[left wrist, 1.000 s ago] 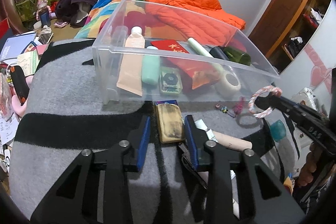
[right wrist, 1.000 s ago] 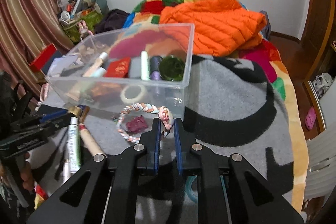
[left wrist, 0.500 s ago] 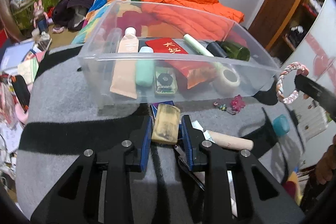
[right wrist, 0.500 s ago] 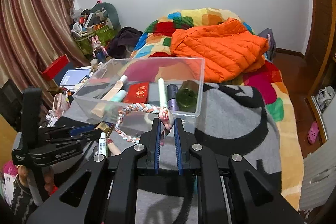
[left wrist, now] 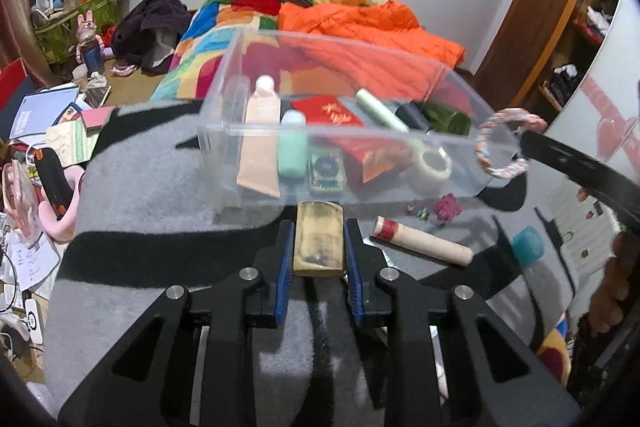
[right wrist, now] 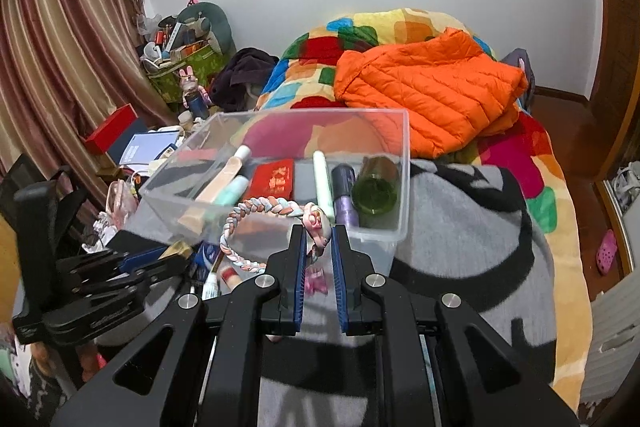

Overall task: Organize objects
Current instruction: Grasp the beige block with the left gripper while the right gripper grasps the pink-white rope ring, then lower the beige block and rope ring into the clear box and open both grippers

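Left gripper [left wrist: 319, 242] clamps a tan block [left wrist: 319, 237], poss. soap, bottom-centre w/ clear bin [left wrist: 224, 131] just above, while right gripper [right wrist: 318, 251] pinches the braided ring [right wrist: 256, 223] at frame centre.

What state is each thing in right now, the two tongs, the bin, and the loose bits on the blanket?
Left tongs: shut on yellowish block, lifted.
Right tongs: shut on braided ring, raised by the bin.
Clear bin: open-topped, holding items.
Cream tube: lying on blanket.
Tape roll: inside bin.
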